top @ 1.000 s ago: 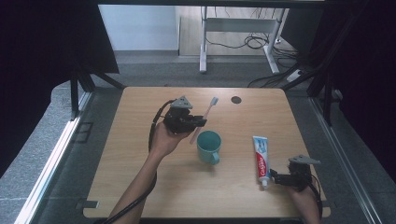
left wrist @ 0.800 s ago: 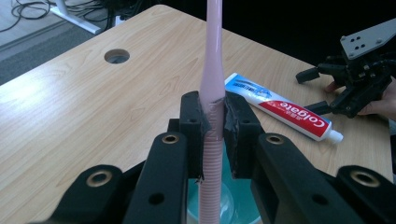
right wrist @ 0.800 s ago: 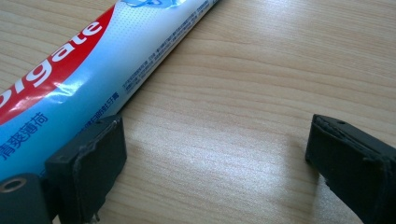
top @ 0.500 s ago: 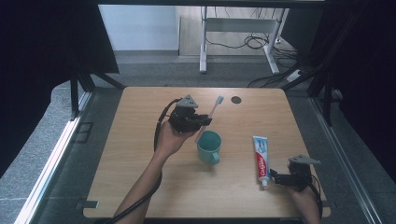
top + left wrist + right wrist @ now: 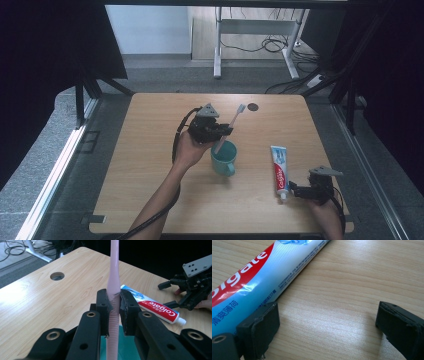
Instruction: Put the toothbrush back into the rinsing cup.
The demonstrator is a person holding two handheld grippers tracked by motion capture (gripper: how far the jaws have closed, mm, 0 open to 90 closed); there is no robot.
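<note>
My left gripper is shut on a pink toothbrush, which tilts with its head up and to the right. The handle's lower end hangs over the rim of a teal cup standing mid-table. In the left gripper view the pads pinch the toothbrush at its ribbed grip, with the cup just below. A red, white and blue toothpaste tube lies flat at the right. My right gripper rests open on the table by the tube's cap end. Its left fingertip sits beside the tube, with bare wood between the jaws.
The wooden table has a round cable hole near its far edge. Dark curtains flank both sides, and a desk frame with cables stands on the floor beyond the table.
My left hand has shifted a little to the right with the toothbrush, bringing the handle's lower end over the cup. The right gripper has stayed put.
</note>
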